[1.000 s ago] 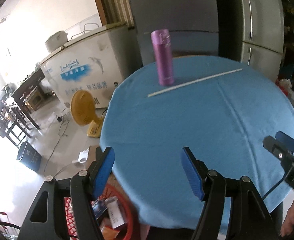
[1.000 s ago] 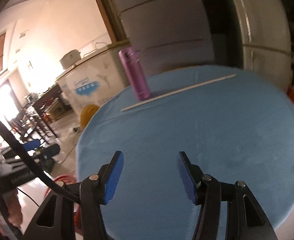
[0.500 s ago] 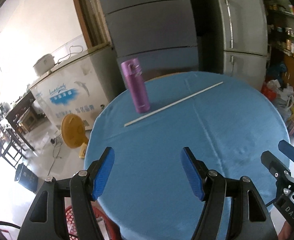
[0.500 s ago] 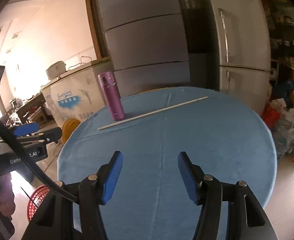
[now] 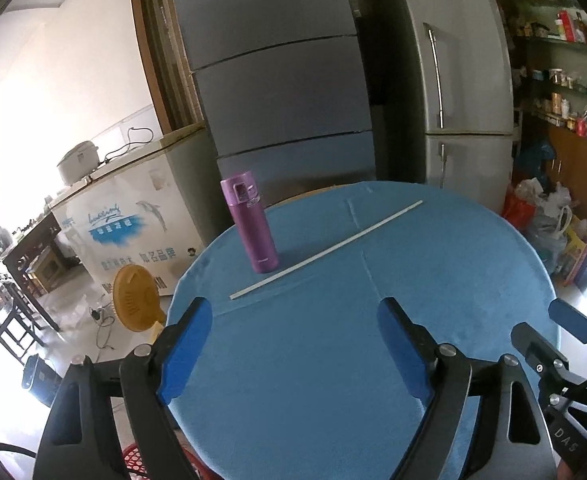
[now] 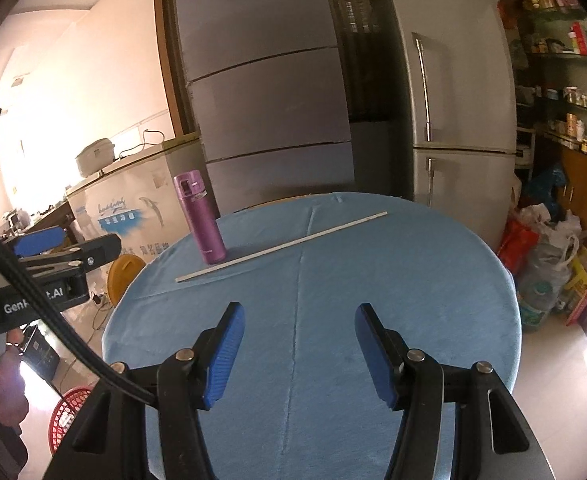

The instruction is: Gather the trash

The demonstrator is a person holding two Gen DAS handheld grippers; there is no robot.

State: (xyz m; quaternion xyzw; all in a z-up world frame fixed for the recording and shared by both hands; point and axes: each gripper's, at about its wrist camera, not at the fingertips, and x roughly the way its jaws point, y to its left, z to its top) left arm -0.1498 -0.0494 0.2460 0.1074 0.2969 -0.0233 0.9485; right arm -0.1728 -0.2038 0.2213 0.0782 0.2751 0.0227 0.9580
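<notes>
Hovering above the near edge of the round blue table (image 5: 433, 264), both tools carried nothing. The left gripper (image 5: 293, 344) had just been opening, with only bare cloth between its blue pads; the right gripper (image 6: 297, 348) stood partly open, likewise empty. No obvious litter remained on the cloth. Only a long white stick (image 5: 325, 250) lay across the far half, just in front of an upright purple flask (image 5: 251, 226); in neither view could it be told whether the two touched. Judged from this, the step in hand was a pause between pickups, possibly near the end of the task. A red basket (image 6: 67, 416) on the floor beside the table, at the left, seemed the likely bin. If the stick counted as trash, the next move called for a long reach across the table and a low, narrow pinch. The flask stood close enough to be knocked. Refrigerators (image 5: 457, 92) and a chest freezer (image 5: 133, 224) lay beyond, clear of the work.
</notes>
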